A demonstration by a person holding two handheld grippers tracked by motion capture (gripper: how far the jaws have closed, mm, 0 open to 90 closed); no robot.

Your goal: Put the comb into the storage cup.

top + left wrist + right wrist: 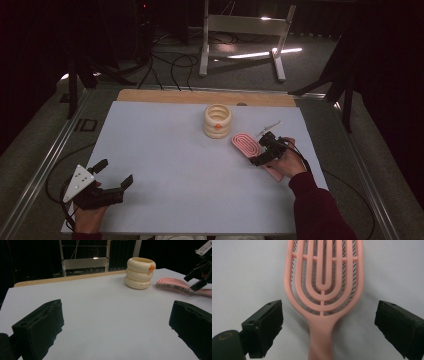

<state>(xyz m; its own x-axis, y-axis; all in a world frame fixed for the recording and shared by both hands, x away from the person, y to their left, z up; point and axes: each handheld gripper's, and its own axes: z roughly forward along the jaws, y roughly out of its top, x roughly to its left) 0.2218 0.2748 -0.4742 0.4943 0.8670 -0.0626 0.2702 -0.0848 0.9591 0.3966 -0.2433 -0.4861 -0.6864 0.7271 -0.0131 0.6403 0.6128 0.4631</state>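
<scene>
We note the right gripper (265,149) hovering wide open over the neck of the pink vented plastic hairbrush (246,144), lying bristles-down on the pale table (170,165) at 4 o'clock from the cream ringed holder (218,121). The left gripper (116,175) rests open at 8 o'clock, holding nothing.

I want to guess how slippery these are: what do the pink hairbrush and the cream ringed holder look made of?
Pink hairbrush: seemingly moulded plastic, smooth matte ribs, with dark thin bristles beneath.
Cream ringed holder: looks like soft-sheen plastic or silicone, in three rounded stacked rings; which of the two is unclear.
</scene>
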